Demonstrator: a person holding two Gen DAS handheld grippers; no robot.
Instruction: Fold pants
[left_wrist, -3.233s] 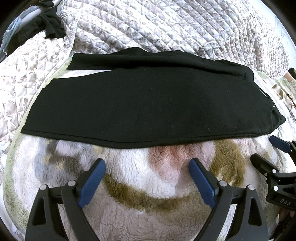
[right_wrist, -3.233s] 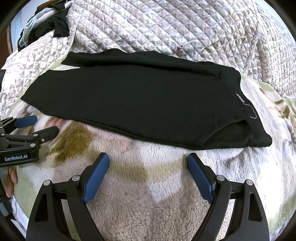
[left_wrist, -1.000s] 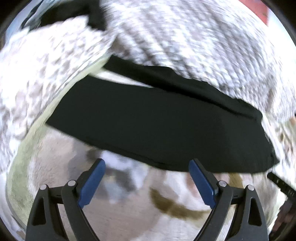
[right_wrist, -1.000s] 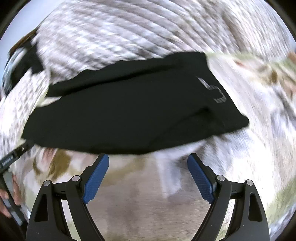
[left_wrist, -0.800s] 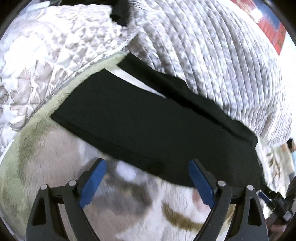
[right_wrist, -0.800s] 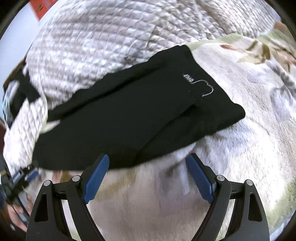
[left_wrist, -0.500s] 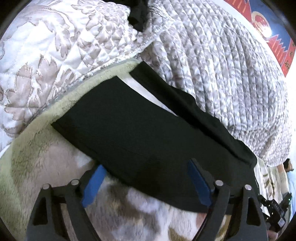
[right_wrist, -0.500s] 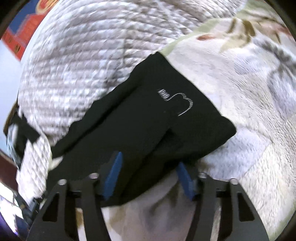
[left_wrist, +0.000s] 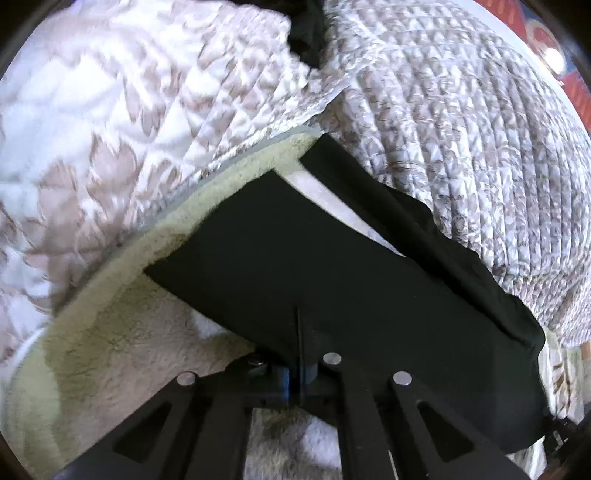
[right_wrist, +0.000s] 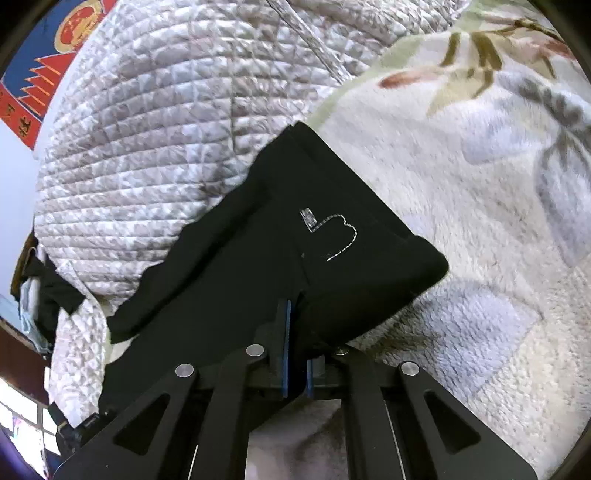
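With both tools (left_wrist: 297, 373) (right_wrist: 295, 363) clamped on the pants' (left_wrist: 332, 266) near edge, lift evenly and fold it across without dragging.

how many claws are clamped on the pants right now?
2. The left claw is shut on the near edge of the black pants toward the leg end. The right claw is shut on the near edge by the stitched logo.

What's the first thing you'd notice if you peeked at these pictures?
The big black pants lying flat on the fluffy flowered blanket. Each gripper has just pinched shut on their near edge: the left gripper near one end, the right gripper near the end with the white stitched logo. Behind lies a puffy quilt.
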